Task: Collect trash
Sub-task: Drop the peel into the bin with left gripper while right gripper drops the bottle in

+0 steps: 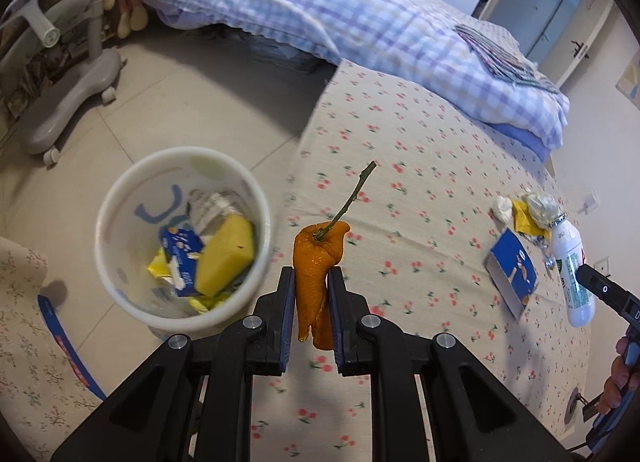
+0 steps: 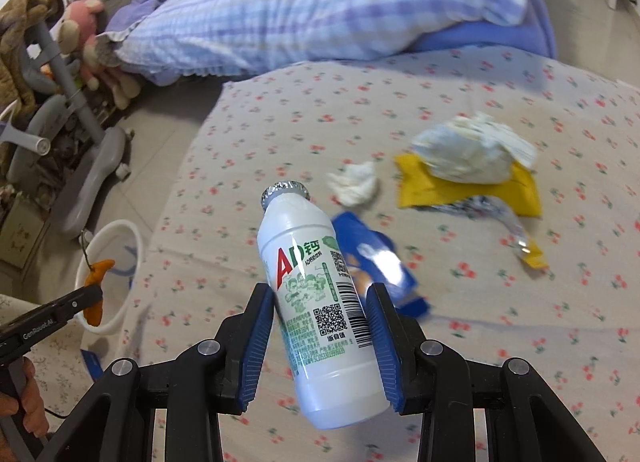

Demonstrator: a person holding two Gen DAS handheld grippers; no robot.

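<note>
The bin is partly filled. The left gripper pinches orange peel beside it; the right gripper clamps a bottle. Wrappers beyond the bottle remain.

I see a bed with cherry-print sheet, a rumpled checked quilt, stuffed toys, and a grey wheeled stand.
</note>
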